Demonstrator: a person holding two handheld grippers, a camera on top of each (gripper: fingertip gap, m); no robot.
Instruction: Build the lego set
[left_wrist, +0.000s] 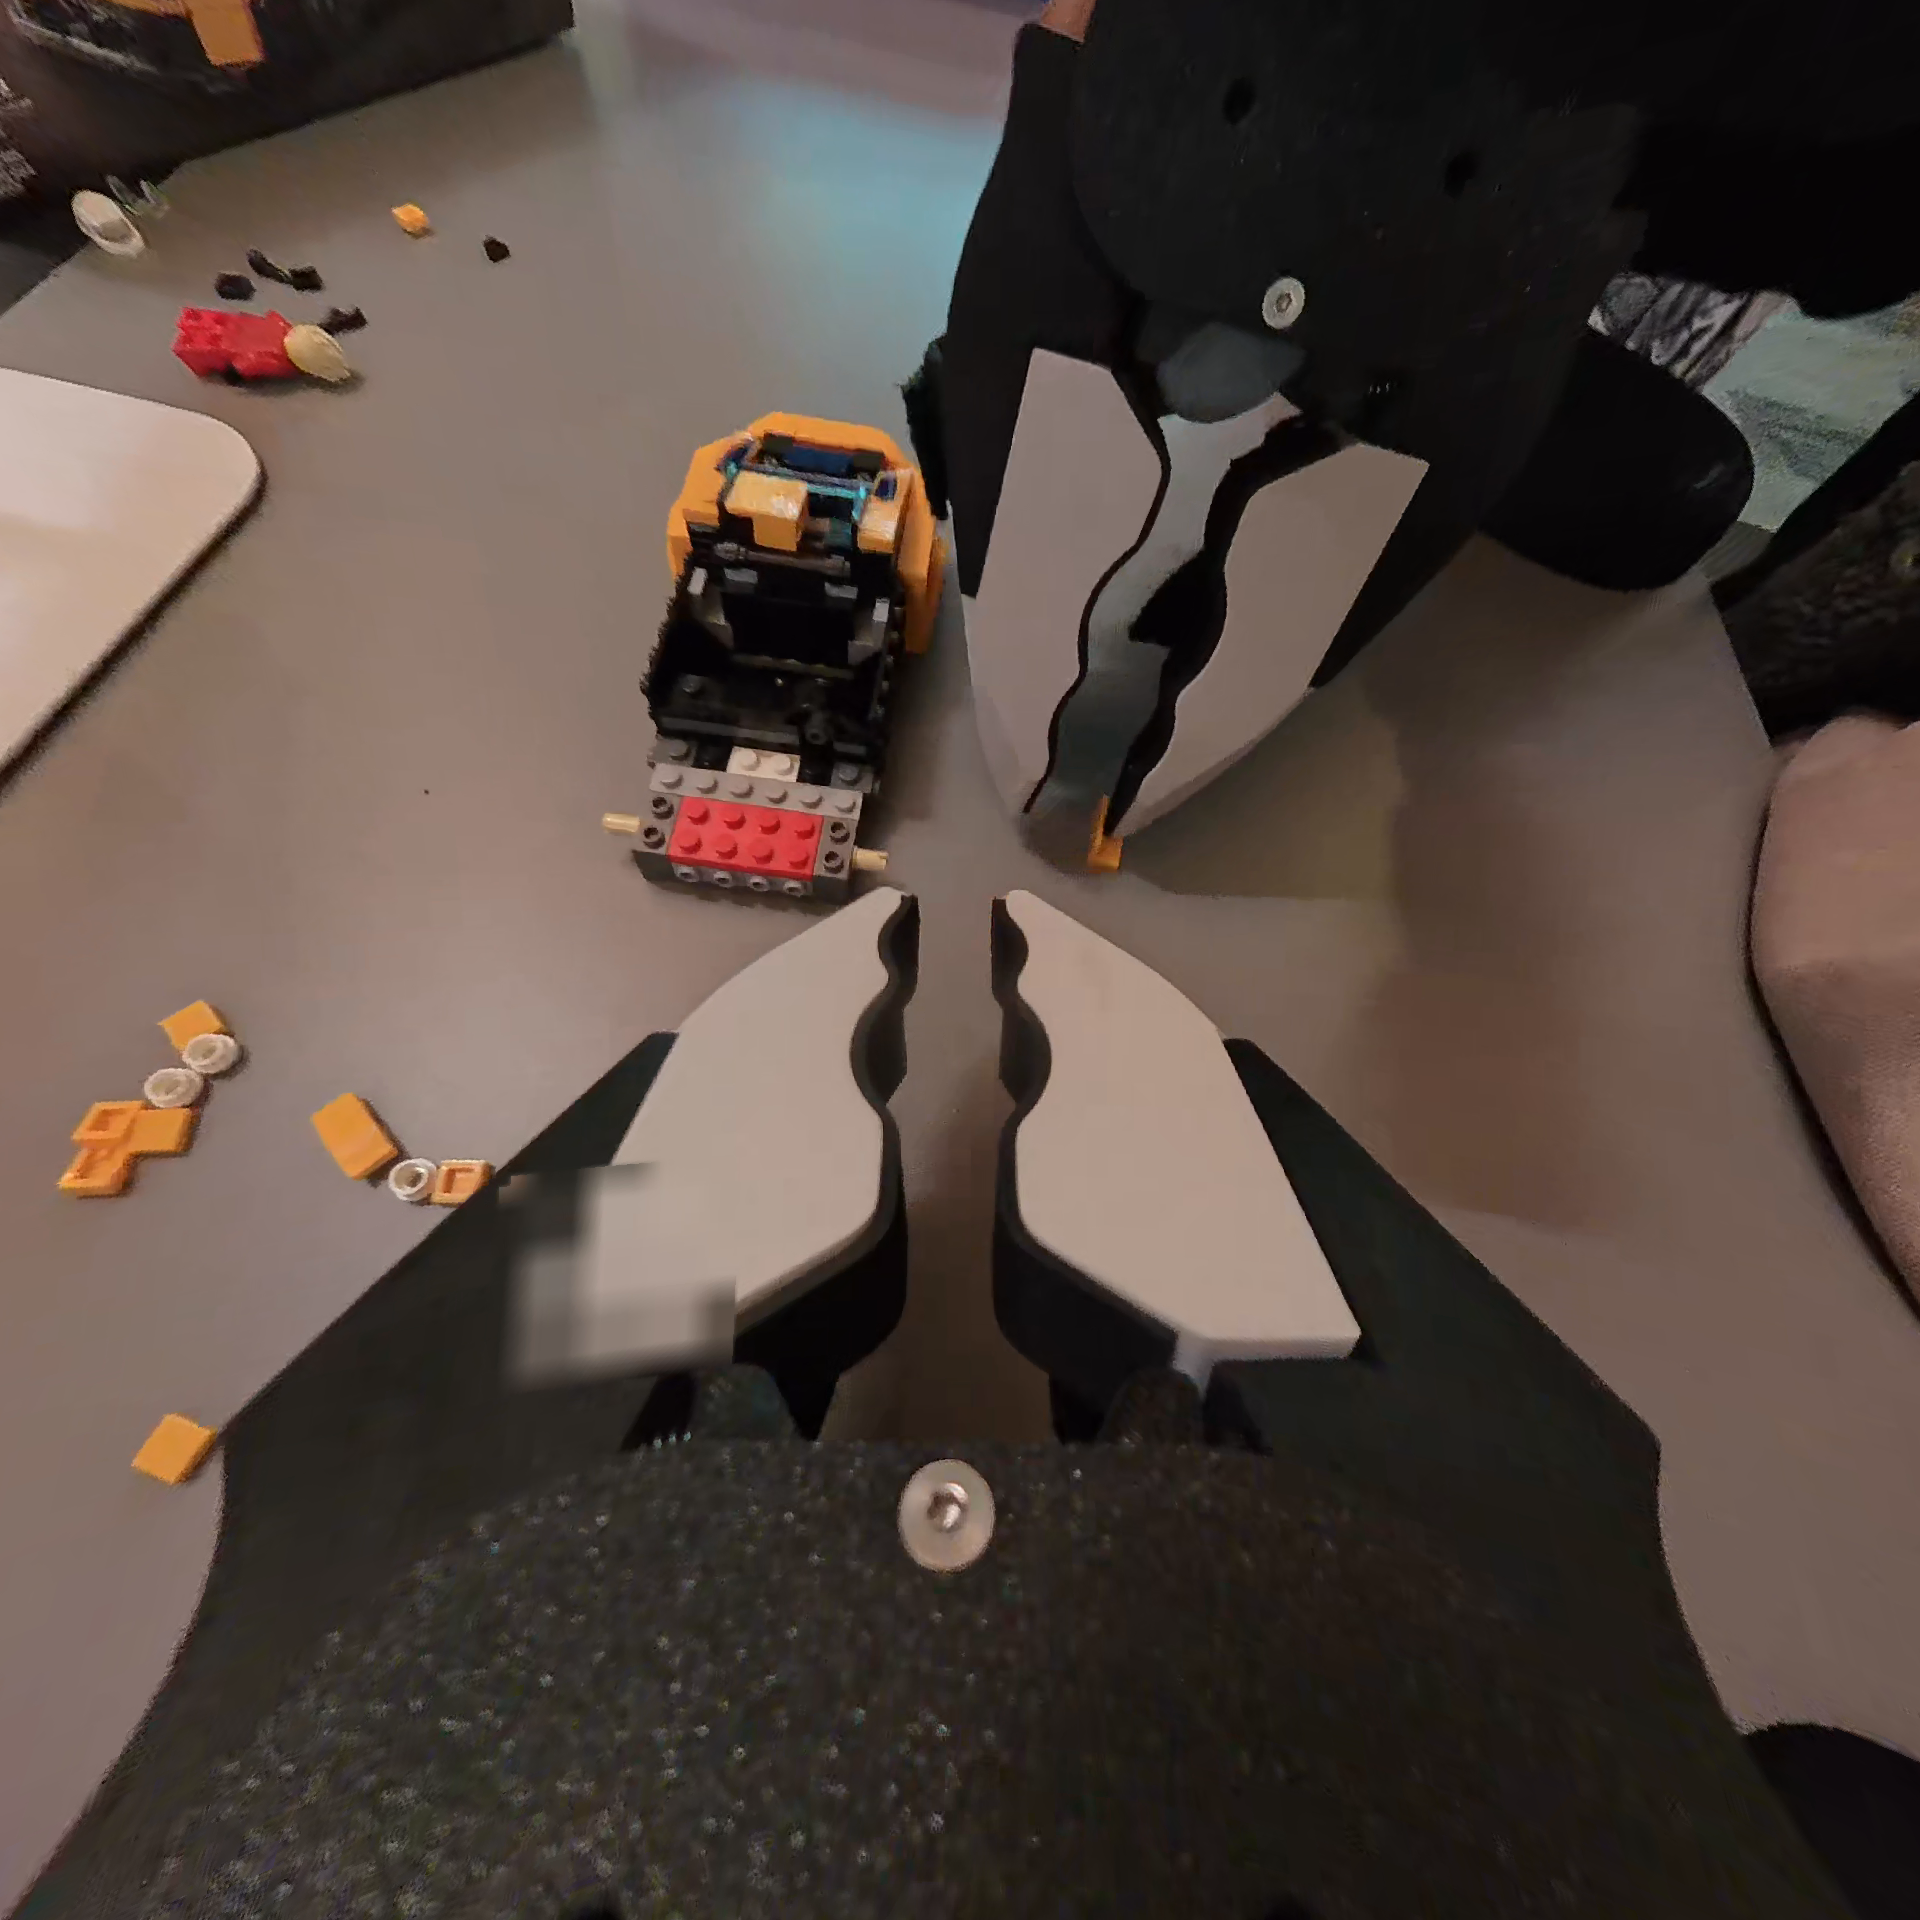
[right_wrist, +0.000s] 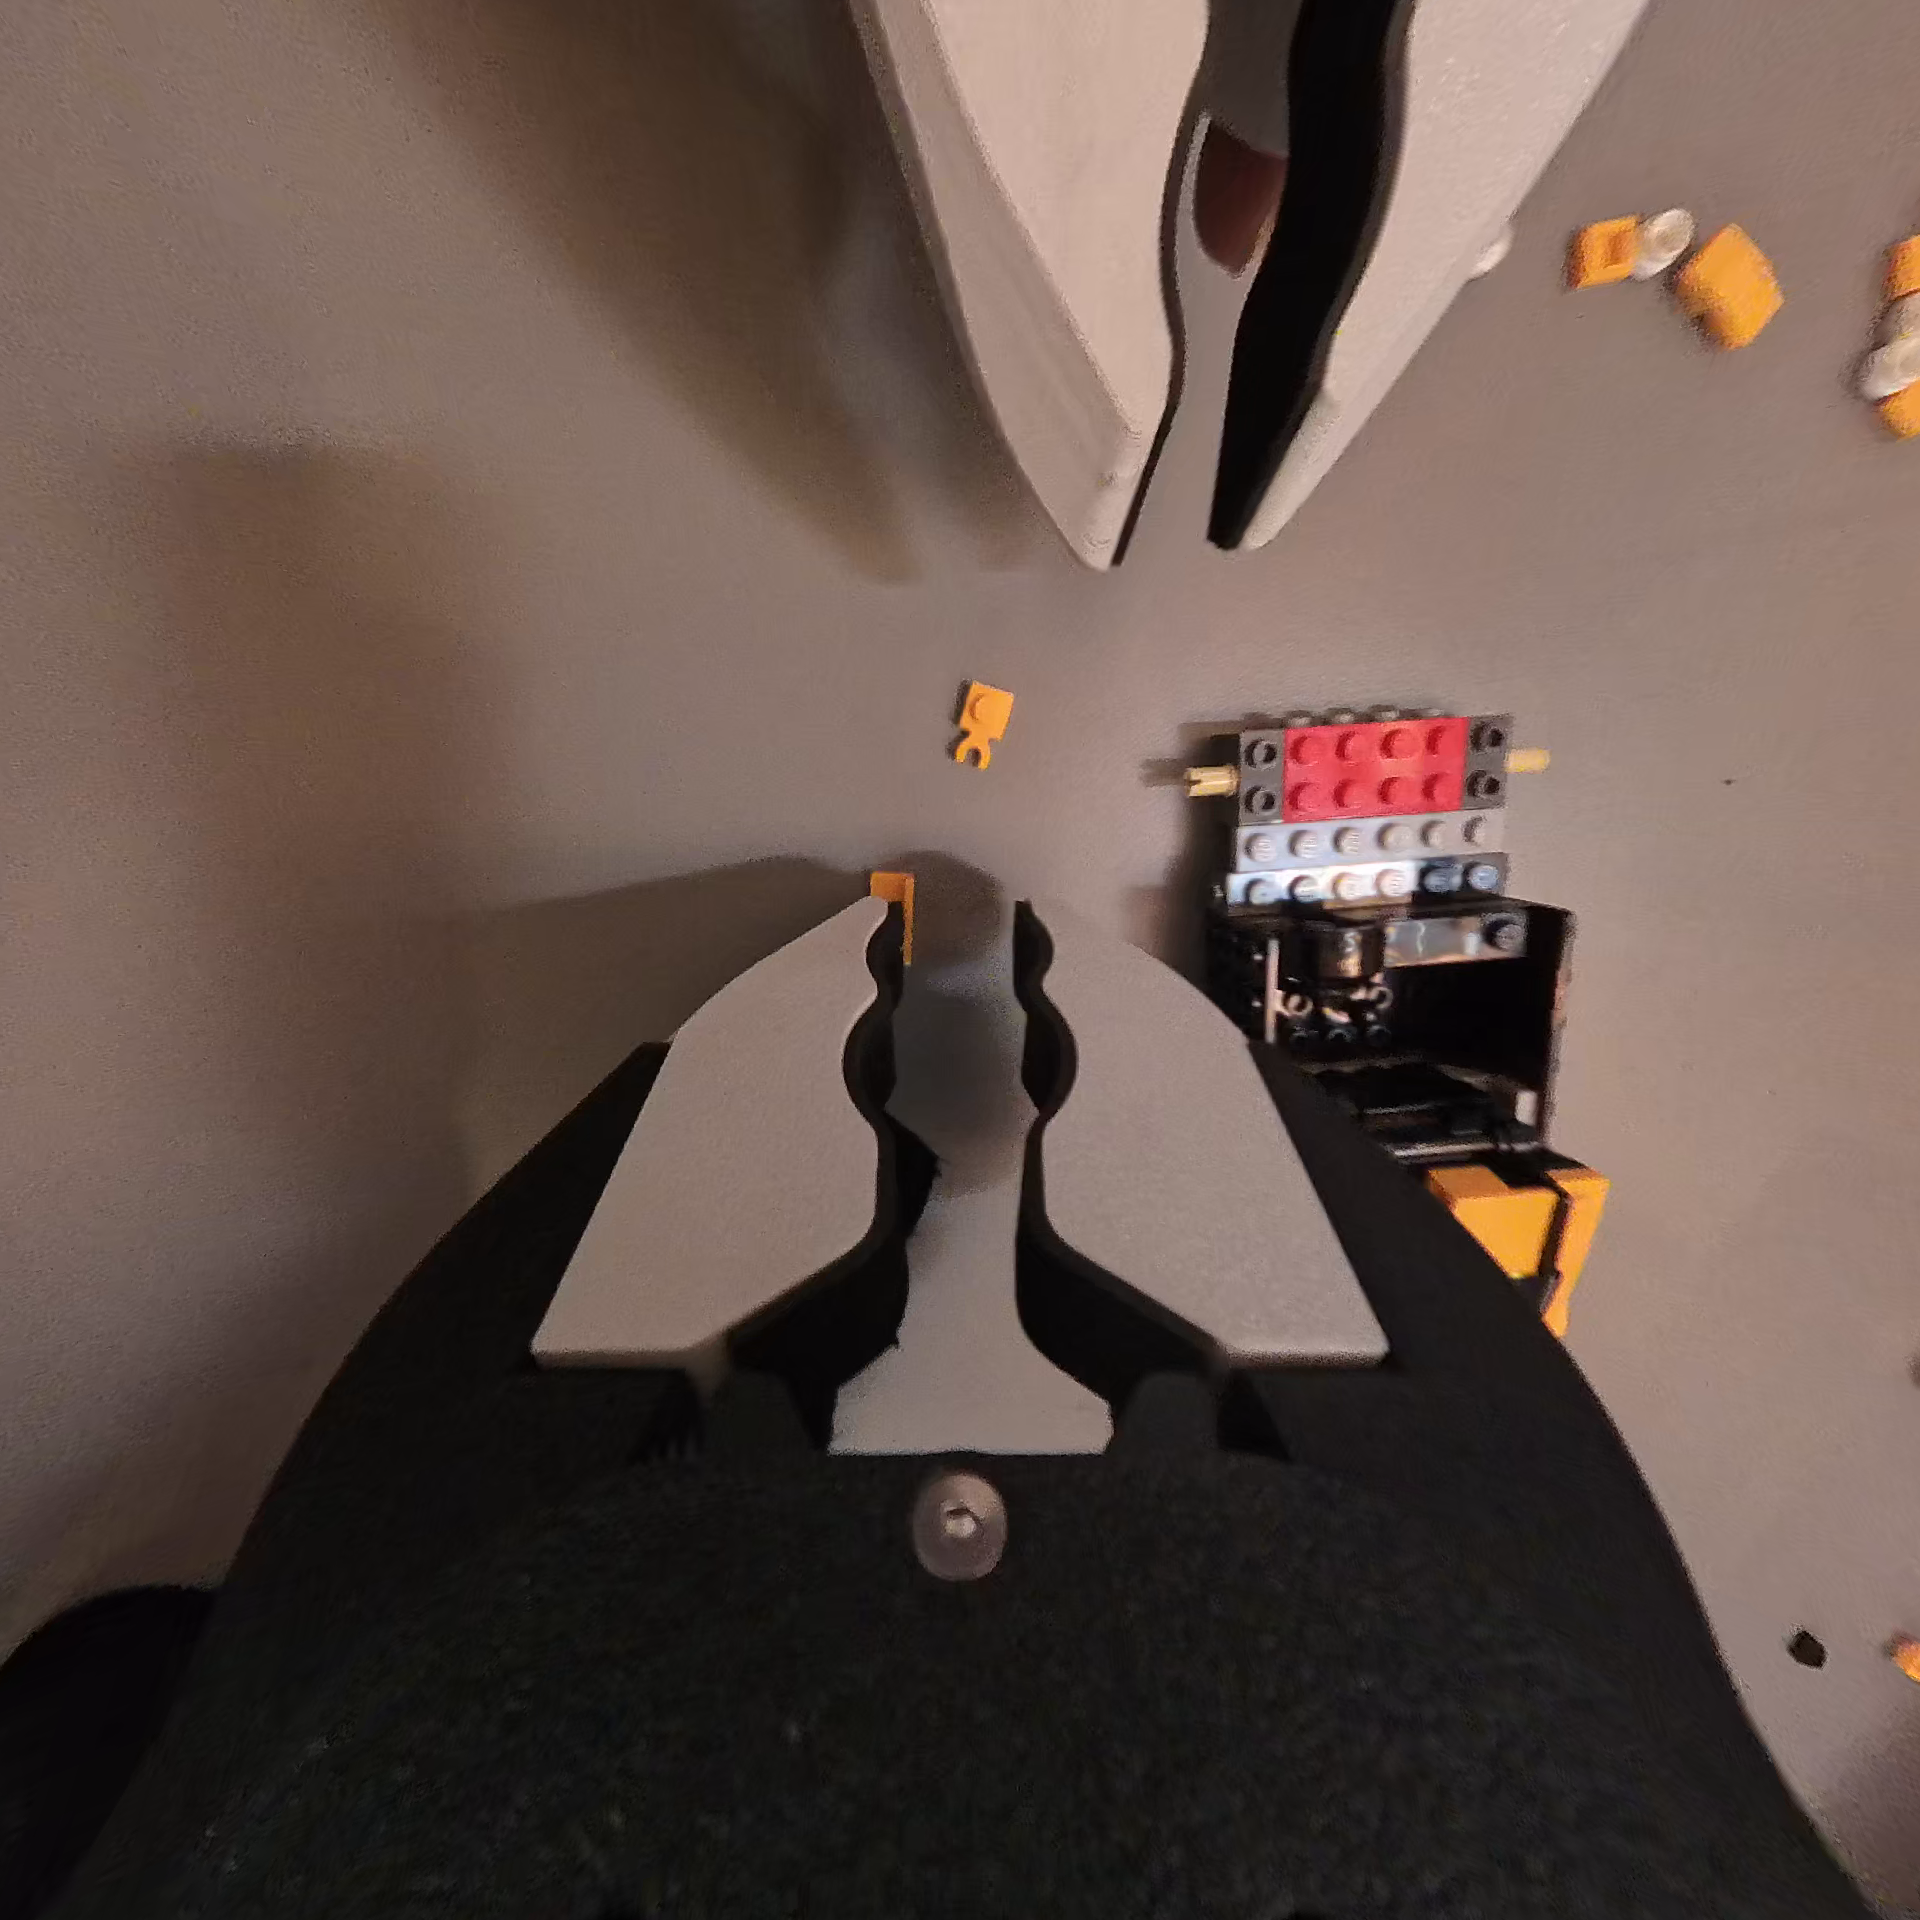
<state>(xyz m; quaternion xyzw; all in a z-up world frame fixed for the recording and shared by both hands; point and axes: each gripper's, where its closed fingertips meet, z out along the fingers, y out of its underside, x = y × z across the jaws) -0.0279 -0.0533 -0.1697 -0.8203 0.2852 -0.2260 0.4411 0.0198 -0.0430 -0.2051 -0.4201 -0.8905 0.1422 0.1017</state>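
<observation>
Loose small orange and white round plastic pieces (left_wrist: 166, 1101) lay on grey table (left_wrist: 468, 644), far left of left gripper (left_wrist: 954, 914). Half-built orange-black brick car with red plate (left_wrist: 779, 665) stood just beyond left gripper fingertips, slightly left. Left gripper fingers spread narrowly, empty. Right gripper (left_wrist: 1081, 826) fingers parted; small flat orange piece (right_wrist: 896, 906) touched one fingertip. Orange clip piece (right_wrist: 982, 721) lay beyond right fingertips.

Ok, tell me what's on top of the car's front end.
A red brick sits studs-up on the dark grey front of the car, tan pins poking out each side. Whatever lies under the red brick is covered.
</observation>
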